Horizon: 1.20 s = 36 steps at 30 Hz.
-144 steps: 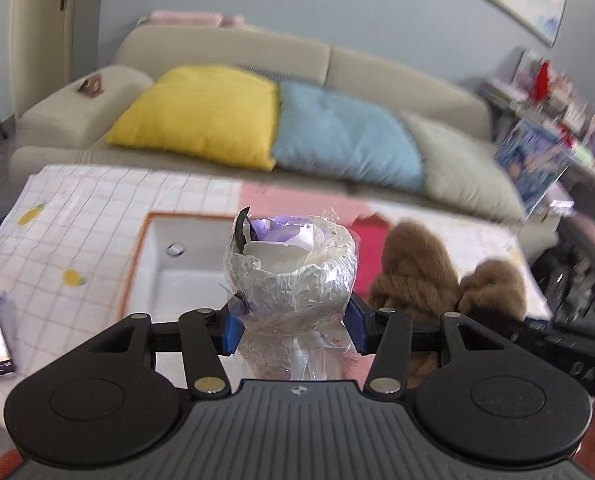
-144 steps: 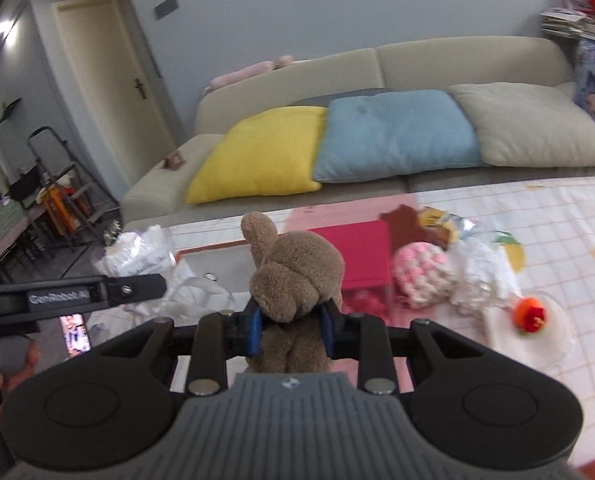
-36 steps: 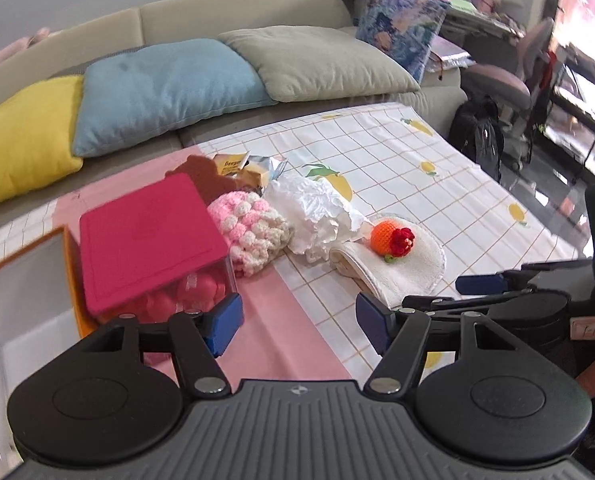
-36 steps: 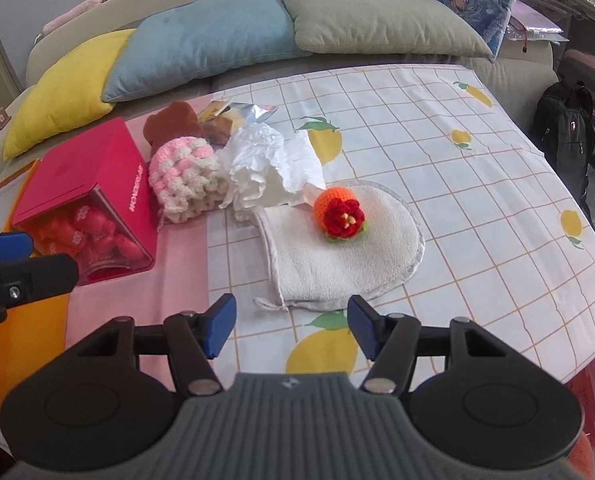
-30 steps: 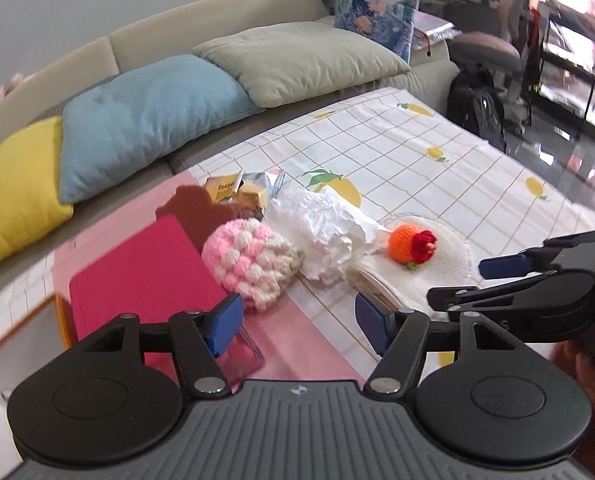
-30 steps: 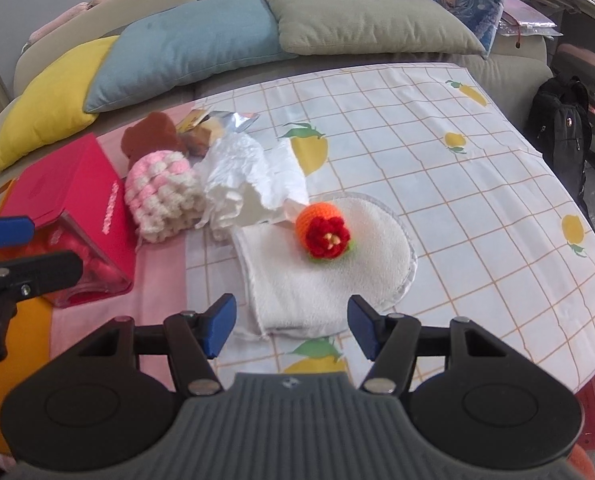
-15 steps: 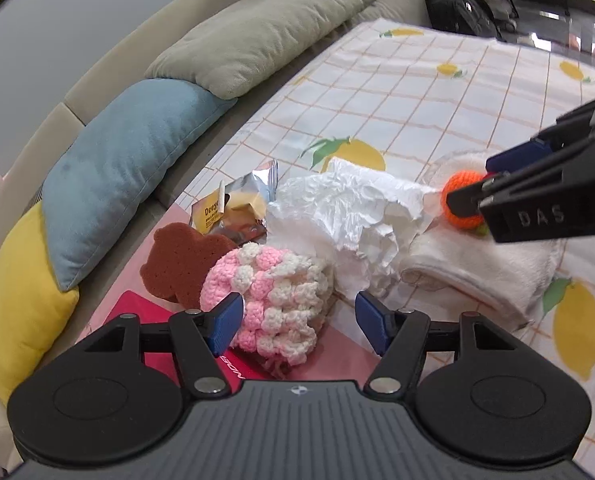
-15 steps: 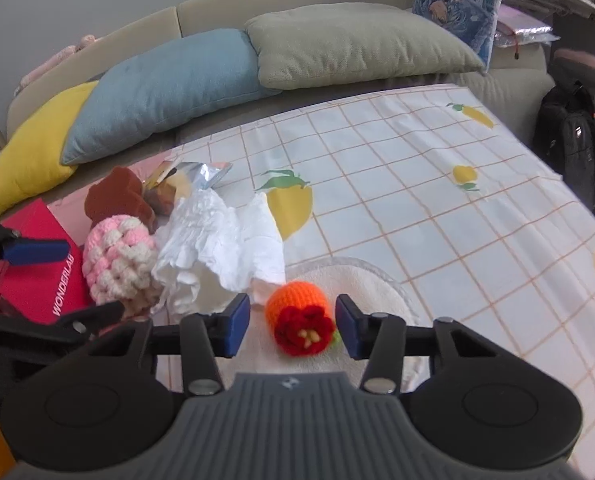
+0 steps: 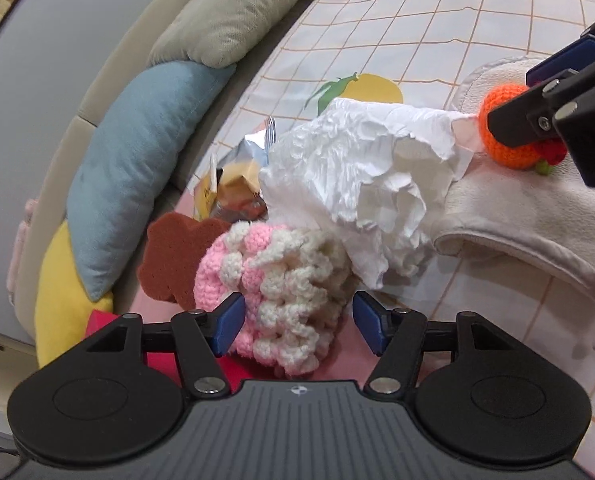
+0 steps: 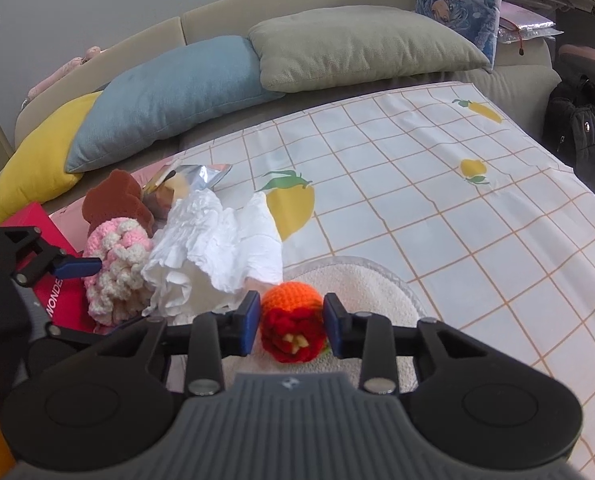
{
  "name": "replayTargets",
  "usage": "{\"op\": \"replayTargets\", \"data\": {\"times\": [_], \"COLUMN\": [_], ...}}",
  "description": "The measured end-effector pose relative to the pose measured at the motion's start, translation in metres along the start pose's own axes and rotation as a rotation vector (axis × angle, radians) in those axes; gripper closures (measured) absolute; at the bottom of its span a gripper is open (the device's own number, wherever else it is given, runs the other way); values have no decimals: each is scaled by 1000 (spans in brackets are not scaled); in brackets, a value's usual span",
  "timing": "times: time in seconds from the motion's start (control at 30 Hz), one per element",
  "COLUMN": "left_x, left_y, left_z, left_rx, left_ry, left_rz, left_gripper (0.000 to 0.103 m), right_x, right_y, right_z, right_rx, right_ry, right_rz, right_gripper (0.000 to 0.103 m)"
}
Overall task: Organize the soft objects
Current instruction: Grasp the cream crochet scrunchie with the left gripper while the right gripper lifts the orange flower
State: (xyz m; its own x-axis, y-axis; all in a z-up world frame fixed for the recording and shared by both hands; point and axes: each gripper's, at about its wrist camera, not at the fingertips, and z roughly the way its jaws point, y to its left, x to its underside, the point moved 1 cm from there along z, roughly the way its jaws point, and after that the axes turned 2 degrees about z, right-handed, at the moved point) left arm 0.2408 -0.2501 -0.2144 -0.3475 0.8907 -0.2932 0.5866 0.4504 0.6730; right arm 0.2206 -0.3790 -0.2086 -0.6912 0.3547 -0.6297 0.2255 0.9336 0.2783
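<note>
A pink and cream crocheted piece [image 9: 285, 292] lies on the table between the blue pads of my left gripper [image 9: 295, 322], which is open around it with gaps on both sides. It also shows in the right wrist view [image 10: 117, 268]. An orange crocheted ball with a red flower [image 10: 293, 322] sits on a cream towel [image 10: 373, 292]. My right gripper [image 10: 292, 322] has its pads against the ball's sides. The ball [image 9: 505, 136] and right gripper fingers [image 9: 537, 116] show in the left wrist view.
Crumpled white paper [image 9: 373, 176] lies between the two crocheted items. A brown sponge [image 9: 173, 256], a snack wrapper [image 9: 233, 184] and a red box [image 10: 45, 264] are at the left. A sofa with yellow, blue [image 10: 177, 96] and grey cushions stands behind the checked tablecloth [image 10: 437, 192].
Both grippers moved forward and down onto the table items. The left now straddles the pink crocheted piece. The right closed in on the orange ball.
</note>
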Motion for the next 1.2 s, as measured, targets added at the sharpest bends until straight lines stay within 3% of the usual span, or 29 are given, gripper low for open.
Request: {"op": "replayTargets", "data": {"times": [0.1,0.2,0.23,0.43,0.6,0.73,0.9,1.2], "left_x": [-1,0,0,5,5,8,18,52], "left_y": [-6,-5,-5,2,23,36,37,60], "left_z": [2,3,4,-20,-53,-84,-113,-170], "left_rx": [-47,-31,-23,-49,-29,39,108,160], "left_ry": [-27,-36,-39,-111,-159,-171,-165,-203], "left_rz": [23,-2,-8,-40,-158,-269,-346,-481], "left_gripper": [33,54,68,92,93,94,94,93], "right_x": [1,2,2,3,3,4,11,14], "right_y": [0,1,1,1,3,4,9,30], "right_z": [0,-1,-1,-4,-8,-14,-22,-69], "right_rx": [1,0,0,-1,-3,-4,-9,-43], "right_ry": [-4,-7,-8,-12,-17,-30,-7,-79], "right_rz": [-7,-12,-15,-23,-27,-36,-56,-118], "right_gripper": [68,68,68,70,71,71,71,72]}}
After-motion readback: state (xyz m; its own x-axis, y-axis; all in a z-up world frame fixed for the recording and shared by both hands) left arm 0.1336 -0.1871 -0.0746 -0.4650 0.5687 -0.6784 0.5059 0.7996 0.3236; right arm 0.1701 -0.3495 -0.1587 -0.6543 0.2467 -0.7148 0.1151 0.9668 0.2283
